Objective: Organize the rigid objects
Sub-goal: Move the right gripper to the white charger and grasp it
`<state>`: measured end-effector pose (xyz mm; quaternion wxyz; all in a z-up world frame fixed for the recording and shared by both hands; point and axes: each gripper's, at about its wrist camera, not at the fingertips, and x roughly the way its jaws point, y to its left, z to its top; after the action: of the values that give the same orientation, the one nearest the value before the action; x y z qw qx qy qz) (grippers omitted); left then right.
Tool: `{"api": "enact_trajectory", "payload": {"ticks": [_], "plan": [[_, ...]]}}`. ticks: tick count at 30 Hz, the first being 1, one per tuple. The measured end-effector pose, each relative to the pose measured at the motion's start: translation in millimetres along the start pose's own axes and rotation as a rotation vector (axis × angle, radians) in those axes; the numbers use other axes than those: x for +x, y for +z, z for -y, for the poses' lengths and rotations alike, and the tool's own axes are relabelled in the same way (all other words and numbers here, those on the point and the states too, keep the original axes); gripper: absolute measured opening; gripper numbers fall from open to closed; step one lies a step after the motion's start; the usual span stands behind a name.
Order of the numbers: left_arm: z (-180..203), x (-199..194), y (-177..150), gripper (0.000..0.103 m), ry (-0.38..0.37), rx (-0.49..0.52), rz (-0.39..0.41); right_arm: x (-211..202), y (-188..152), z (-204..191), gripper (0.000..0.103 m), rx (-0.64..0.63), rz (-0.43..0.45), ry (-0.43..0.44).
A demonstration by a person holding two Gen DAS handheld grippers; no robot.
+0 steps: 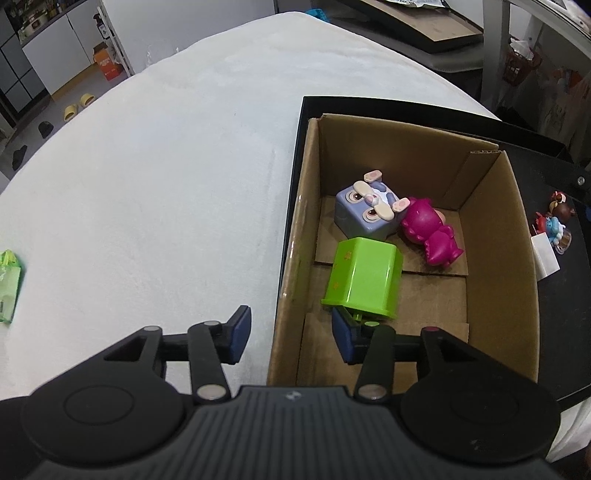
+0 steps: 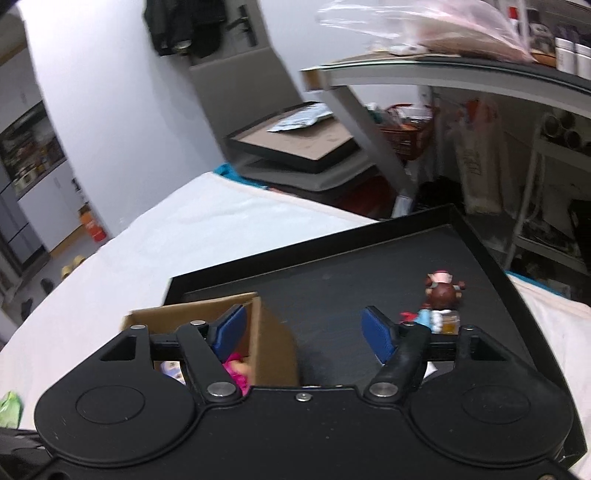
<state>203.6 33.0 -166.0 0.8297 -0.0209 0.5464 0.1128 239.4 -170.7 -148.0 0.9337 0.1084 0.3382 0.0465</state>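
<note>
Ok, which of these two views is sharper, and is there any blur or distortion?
Left wrist view: sharp on the cardboard box and green toy, with fisheye bending of the table edge. Right wrist view: motion-smeared, especially the shelf and background; figurines soft.

White cloth (image 1: pixel 166 166) covering bench, filling left and centre of left wrist frame. Green packet (image 1: pixel 8 286) lying at left edge. Yellow slippers (image 1: pixel 78 106) sitting on floor, upper left, orange box (image 1: pixel 107 61) standing beyond them. Grey table leg (image 2: pixel 364 133) slanting through centre of right wrist frame, red basket (image 2: pixel 408 129) sitting behind it. Clear plastic bag (image 2: pixel 417 27) resting on tabletop, upper right.
</note>
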Motion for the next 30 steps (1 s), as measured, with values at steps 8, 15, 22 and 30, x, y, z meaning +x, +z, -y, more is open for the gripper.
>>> {"api": "enact_trajectory", "payload": {"ticks": [8,15,22,30], "plan": [[7.6,-4.8,7.5,0.052,0.057,0.012,0.005,9.5,-1.2,20.5,0.069,0.08,-0.016,-0.027],[16.2,2.1,16.4,0.053,0.095,0.013,-0.009,23.9,-7.7,45.1,0.069,0.135,-0.071,-0.059],[32.4,5.2,17.9,0.057,0.144,0.038,-0.009,47.7,-15.9,53.5,0.07,0.128,-0.19,-0.045],[42.0,5.0,24.2,0.057,0.192,0.024,-0.015,66.1,-22.4,58.6,0.07,0.095,-0.239,-0.08]]}}
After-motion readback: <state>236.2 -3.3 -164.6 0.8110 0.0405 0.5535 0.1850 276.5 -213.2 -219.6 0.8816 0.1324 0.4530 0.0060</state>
